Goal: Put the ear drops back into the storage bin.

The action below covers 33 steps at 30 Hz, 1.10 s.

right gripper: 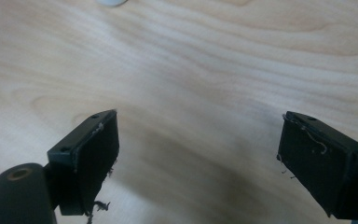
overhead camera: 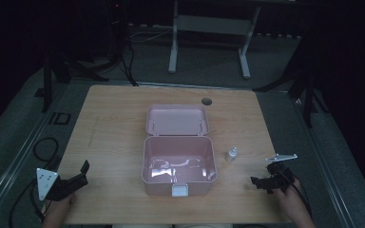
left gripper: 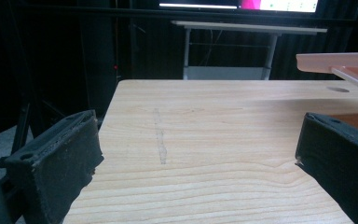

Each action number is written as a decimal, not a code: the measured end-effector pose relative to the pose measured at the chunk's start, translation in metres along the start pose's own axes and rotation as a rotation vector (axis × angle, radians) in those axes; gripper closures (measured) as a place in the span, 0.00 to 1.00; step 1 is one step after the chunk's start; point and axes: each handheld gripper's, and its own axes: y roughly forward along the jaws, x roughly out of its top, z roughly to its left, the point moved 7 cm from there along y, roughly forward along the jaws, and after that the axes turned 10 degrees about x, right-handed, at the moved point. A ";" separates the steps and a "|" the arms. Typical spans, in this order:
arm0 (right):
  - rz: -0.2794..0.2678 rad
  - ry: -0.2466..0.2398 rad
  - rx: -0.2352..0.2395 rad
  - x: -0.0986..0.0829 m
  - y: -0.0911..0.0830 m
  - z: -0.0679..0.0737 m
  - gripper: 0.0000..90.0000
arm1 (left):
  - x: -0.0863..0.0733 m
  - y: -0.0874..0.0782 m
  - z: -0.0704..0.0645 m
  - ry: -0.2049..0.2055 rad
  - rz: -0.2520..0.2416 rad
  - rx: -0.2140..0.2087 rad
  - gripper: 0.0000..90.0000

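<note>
**Both grippers waiting at the near edge, small bottle standing beside the open pink box**

The right gripper (overhead camera: 261, 183) is resting low at the near right corner of the wooden table (overhead camera: 114, 118), its jaws standing wide apart with nothing between them; in the right gripper view (right gripper: 198, 163) they are framing bare wood grain. The left gripper (overhead camera: 78, 175) is sitting at the near left corner, jaws likewise spread and empty, pointing across the tabletop (left gripper: 205, 121) towards the box.

Just ahead of the right gripper, a small clear dropper bottle (overhead camera: 231, 154) is standing upright, near the right wall of the pink plastic box (overhead camera: 179, 166) but apart from it. The box is lying open in the middle of the table, its lid (overhead camera: 177, 118) folded back and its white latch (overhead camera: 179, 190) facing the person.

Judging from here, the bottle is looking narrow and light, so a jaw arriving off-centre is likely to be tipping it over or knocking it against the box wall. A high grip on the cap may be letting it swing or slip while lifting over the rim
</note>
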 end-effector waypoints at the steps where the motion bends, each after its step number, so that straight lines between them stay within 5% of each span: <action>1: 0.020 0.004 0.009 0.000 -0.001 0.001 0.13 | 0.000 0.000 0.000 -0.001 0.001 -0.001 0.00; 19: 0.327 -0.077 0.072 -0.003 -0.012 0.014 0.13 | 0.000 0.000 0.000 -0.002 0.001 -0.001 0.00; 24: 0.484 -0.125 0.082 -0.007 -0.014 0.021 0.13 | 0.000 0.000 0.000 -0.002 0.002 -0.002 0.00; 33: 0.555 -0.119 0.115 0.000 -0.018 0.021 0.13 | 0.000 0.000 -0.001 0.000 0.003 -0.003 0.00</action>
